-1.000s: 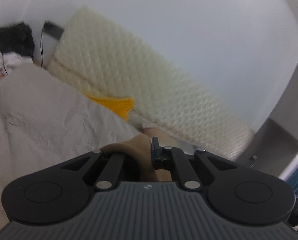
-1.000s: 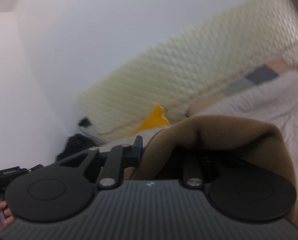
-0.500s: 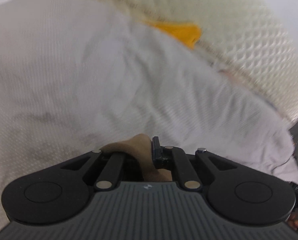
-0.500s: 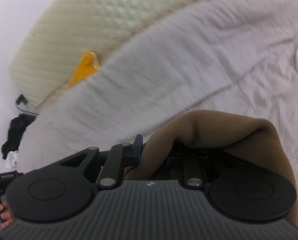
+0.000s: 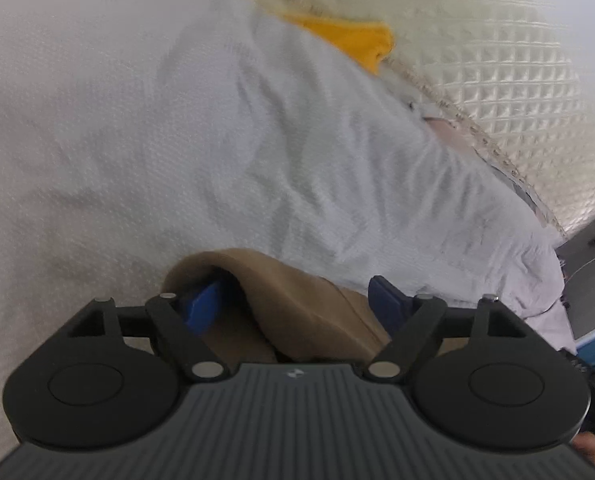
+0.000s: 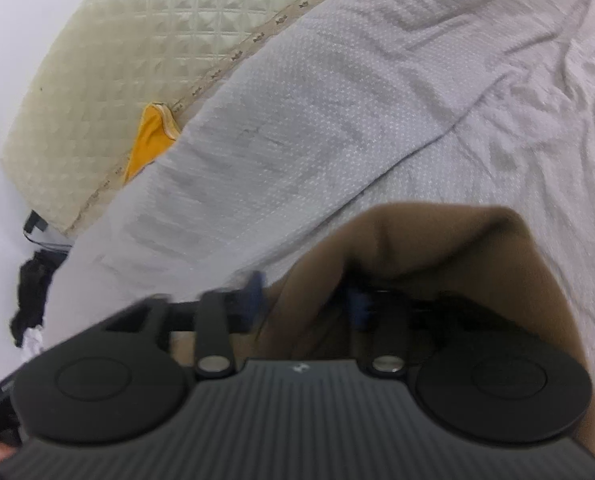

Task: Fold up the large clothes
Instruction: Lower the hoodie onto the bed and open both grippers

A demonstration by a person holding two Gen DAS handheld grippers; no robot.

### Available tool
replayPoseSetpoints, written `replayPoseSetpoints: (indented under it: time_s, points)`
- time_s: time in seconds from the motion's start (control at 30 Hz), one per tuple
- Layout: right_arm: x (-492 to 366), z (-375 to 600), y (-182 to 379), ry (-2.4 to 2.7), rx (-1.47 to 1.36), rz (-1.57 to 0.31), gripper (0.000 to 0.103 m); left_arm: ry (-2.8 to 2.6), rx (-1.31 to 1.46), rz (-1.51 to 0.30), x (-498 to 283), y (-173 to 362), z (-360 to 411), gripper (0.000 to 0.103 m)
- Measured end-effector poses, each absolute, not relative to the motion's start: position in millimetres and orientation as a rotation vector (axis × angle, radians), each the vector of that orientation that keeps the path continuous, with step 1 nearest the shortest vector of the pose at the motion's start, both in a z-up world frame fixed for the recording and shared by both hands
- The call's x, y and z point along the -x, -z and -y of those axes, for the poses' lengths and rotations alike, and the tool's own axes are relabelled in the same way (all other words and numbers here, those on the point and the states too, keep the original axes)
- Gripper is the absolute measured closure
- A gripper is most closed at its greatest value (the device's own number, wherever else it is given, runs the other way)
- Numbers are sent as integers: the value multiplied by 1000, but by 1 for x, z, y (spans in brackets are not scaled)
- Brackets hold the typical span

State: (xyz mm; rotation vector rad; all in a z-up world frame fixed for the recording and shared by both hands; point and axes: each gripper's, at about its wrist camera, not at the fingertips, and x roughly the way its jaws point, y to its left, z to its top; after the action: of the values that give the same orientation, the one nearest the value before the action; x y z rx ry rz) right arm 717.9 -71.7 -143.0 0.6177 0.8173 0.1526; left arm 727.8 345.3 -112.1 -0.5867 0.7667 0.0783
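both the left gripper [image 5: 297,300] and right gripper [image 6: 305,296] have just been opening, jaws apart, with the brown garment [image 5: 297,292] lying loose between them on the white bedspread [image 5: 177,140].

The left gripper [image 5: 293,300] is seen with jaws just opened wide, blue pads at nine and three o'clock. The right gripper [image 6: 305,296] has been parted too, pads blurred.
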Motion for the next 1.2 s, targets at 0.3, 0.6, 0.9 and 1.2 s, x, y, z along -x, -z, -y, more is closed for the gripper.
replayPoseSetpoints:
  time_s: [0.3, 0.6, 0.9, 1.2]
  points:
    - [-628, 81, 76, -203, -643, -752, 38, -58, 477, -692, -633, 29, -298, 20]
    - [-496, 97, 12, -279, -526, -666, 38, -19, 408, -619, -494, -38, -228, 20]
    - [-363, 95, -26, -366, -406, -568, 38, 4, 344, -556, -347, -61, -154, 20]
    - [-270, 89, -8, -403, -286, -510, 38, 11, 294, -561, -238, -9, -109, 20]
